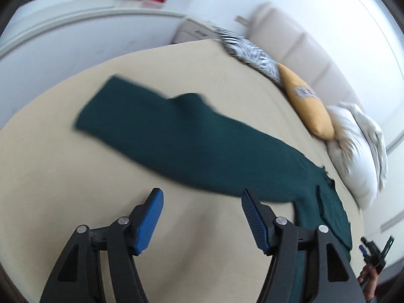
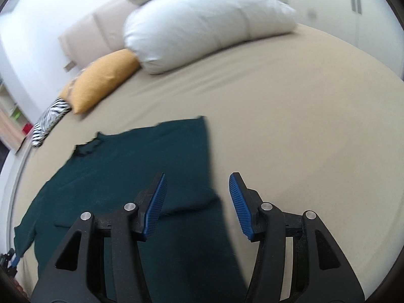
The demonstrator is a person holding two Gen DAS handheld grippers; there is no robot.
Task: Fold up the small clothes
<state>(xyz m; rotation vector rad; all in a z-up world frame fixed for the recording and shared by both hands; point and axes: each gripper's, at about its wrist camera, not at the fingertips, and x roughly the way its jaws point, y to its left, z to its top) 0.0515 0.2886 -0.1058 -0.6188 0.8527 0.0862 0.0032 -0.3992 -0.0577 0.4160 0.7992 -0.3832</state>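
Left claw (image 1: 202, 197) wide open, nothing between the blue pads (image 1: 149, 222), hovering just above the bed (image 1: 63, 189) near the lower edge of the dark green garment (image 1: 192, 141). Right claw (image 2: 197, 189) likewise spread wide, empty, hanging over the garment's (image 2: 141, 166) right edge; left pad over fabric, right pad over bare sheet. Other claw glimpsed at the far right rim of the left view, too small to read.

Garment lying flat on the beige sheet, sleeve stretched out toward the far left in the left view, neckline (image 2: 87, 147) pointing toward the pillows. Some overlap of fabric near the right claw, blurred, exact layering unclear.

Probably early in folding: cloth spread, no grip taken. Next move likely calls for dropping both claws onto an edge or sleeve, pinching a thin layer without catching the sheet, then lifting across.

Farther back: yellow cushion (image 2: 101, 80), zebra-print cushion (image 1: 250, 50), white pillow (image 2: 202, 27), beige headboard (image 1: 285, 32).
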